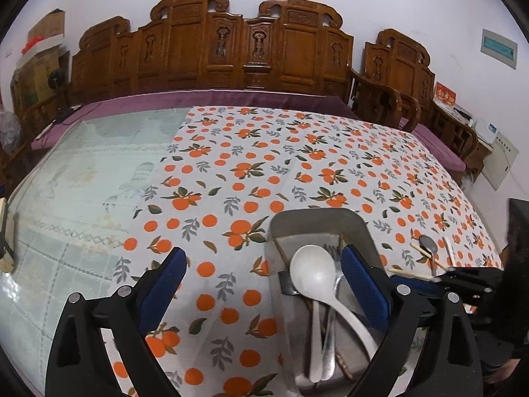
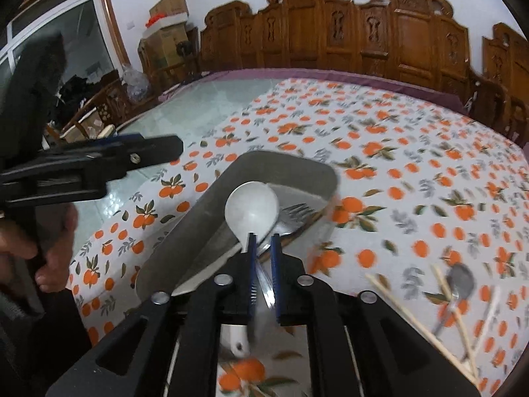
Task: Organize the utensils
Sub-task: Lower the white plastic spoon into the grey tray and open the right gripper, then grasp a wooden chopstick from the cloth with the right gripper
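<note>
Left tool (image 1: 263, 266) spread wide over a metal tray (image 1: 317, 220) holding a white spoon (image 1: 312, 269) and fork (image 1: 334, 301)

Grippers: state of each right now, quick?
Left gripper: open, empty, one finger over the metal tray.
Right gripper: shut on the fork handle, over the tray.

Orange-print tablecloth (image 1: 251, 178), carved wooden bench (image 1: 211, 49) behind.

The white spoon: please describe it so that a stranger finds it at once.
On the orange-print cloth sits a grey metal tray. The white spoon lies on top inside it. It alone is white with a big round bowl; the fork beside it is steel.
</note>
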`<action>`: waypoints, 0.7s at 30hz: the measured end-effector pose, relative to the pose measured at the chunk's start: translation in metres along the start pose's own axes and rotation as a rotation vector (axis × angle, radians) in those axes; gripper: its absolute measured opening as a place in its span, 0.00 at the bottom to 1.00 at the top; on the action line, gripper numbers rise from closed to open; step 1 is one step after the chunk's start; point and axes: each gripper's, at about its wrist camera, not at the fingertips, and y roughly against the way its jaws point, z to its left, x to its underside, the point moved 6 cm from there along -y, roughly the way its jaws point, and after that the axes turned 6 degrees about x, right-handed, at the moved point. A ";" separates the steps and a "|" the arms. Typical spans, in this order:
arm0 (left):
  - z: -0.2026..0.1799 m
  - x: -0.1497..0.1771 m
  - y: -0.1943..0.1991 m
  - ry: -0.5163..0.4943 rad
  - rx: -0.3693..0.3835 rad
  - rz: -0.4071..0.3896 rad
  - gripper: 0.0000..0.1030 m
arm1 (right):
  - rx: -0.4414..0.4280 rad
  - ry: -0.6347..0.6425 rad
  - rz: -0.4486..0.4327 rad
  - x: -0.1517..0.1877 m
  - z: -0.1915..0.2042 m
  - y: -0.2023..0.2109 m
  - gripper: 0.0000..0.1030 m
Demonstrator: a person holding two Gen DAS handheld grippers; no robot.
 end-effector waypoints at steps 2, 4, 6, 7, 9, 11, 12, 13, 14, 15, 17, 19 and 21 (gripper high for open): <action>-0.007 0.000 -0.001 -0.004 0.007 0.000 0.89 | 0.018 -0.013 -0.020 0.001 -0.012 0.015 0.22; -0.016 0.001 -0.003 -0.018 0.012 0.003 0.89 | 0.052 -0.029 -0.037 0.003 -0.030 0.033 0.25; -0.026 0.001 -0.004 -0.026 0.024 0.004 0.89 | 0.097 -0.034 -0.050 0.005 -0.050 0.051 0.35; -0.031 0.001 -0.004 -0.030 0.032 0.003 0.89 | 0.116 -0.031 -0.053 0.007 -0.058 0.058 0.37; -0.040 0.002 -0.004 -0.037 0.048 0.000 0.89 | 0.166 -0.024 -0.052 0.012 -0.077 0.069 0.38; -0.051 0.003 -0.004 -0.050 0.063 -0.002 0.89 | 0.203 -0.035 -0.040 0.019 -0.097 0.079 0.38; -0.057 0.004 -0.003 -0.056 0.070 -0.005 0.89 | 0.220 -0.045 -0.032 0.024 -0.108 0.083 0.38; -0.062 0.005 -0.003 -0.061 0.077 -0.005 0.89 | 0.241 -0.054 -0.021 0.029 -0.120 0.087 0.38; -0.066 0.006 -0.003 -0.068 0.083 -0.003 0.89 | 0.252 -0.058 -0.013 0.033 -0.126 0.088 0.38; -0.072 0.007 -0.004 -0.075 0.090 -0.002 0.89 | 0.263 -0.062 -0.003 0.038 -0.133 0.089 0.38; -0.080 0.010 -0.004 -0.089 0.101 0.001 0.89 | 0.270 -0.070 0.022 0.047 -0.145 0.088 0.38; -0.088 0.013 -0.006 -0.102 0.107 0.004 0.89 | 0.258 -0.071 0.046 0.056 -0.150 0.083 0.38; -0.093 0.016 -0.008 -0.108 0.115 0.011 0.89 | 0.231 -0.069 0.073 0.063 -0.149 0.072 0.38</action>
